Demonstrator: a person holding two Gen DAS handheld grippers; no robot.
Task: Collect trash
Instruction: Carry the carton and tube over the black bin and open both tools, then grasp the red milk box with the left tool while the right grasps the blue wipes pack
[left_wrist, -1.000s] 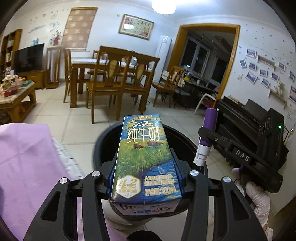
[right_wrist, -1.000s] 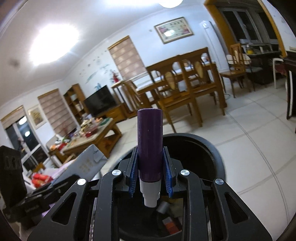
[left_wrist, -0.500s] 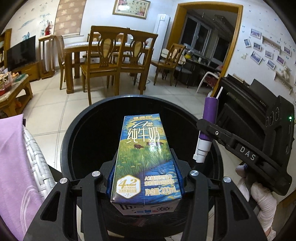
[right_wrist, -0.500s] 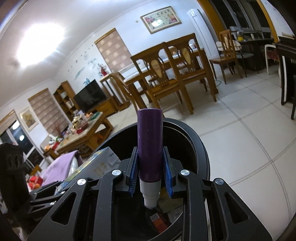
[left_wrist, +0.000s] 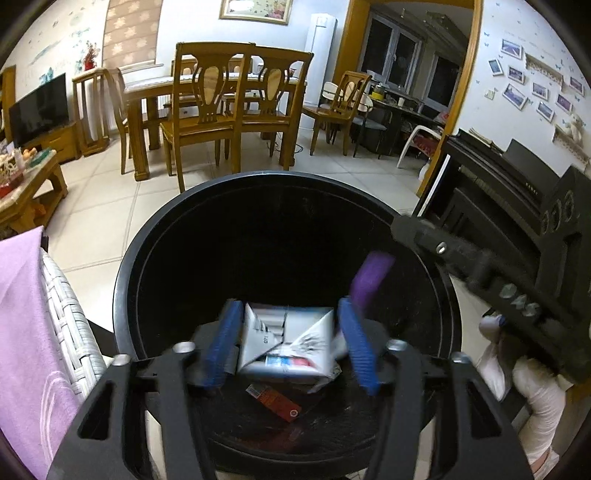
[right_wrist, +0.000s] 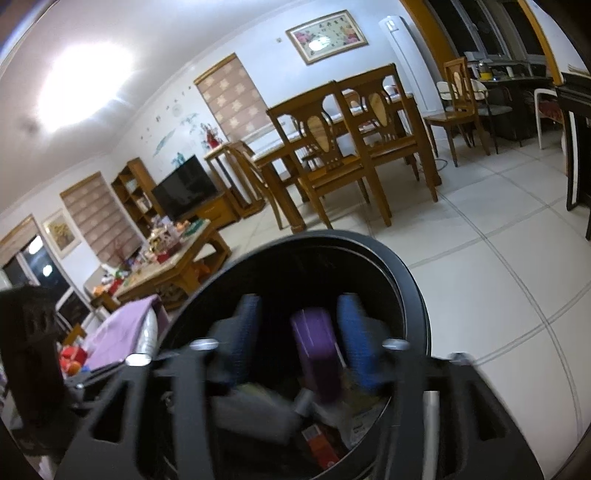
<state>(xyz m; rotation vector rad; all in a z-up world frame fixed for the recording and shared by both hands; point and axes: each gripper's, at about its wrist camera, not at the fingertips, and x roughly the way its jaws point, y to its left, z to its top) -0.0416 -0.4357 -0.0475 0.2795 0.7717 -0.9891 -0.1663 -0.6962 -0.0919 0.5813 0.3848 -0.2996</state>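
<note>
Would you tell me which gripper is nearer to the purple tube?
Right. The right gripper has the falling purple tube between its open jaws; the left gripper is beside it, around the milk carton.

Home: dining table (left_wrist: 155, 86), television (left_wrist: 38, 107)

The floor (left_wrist: 110, 206) is made of pale tiles. A round black bin (left_wrist: 125, 280) stands on it. Wooden chairs (left_wrist: 207, 125) and a low wooden coffee table (right_wrist: 192, 258) stand on the floor too, farther back.

Wooden dining chairs (left_wrist: 207, 110) ring a table; a television (left_wrist: 38, 107) stands left.
</note>
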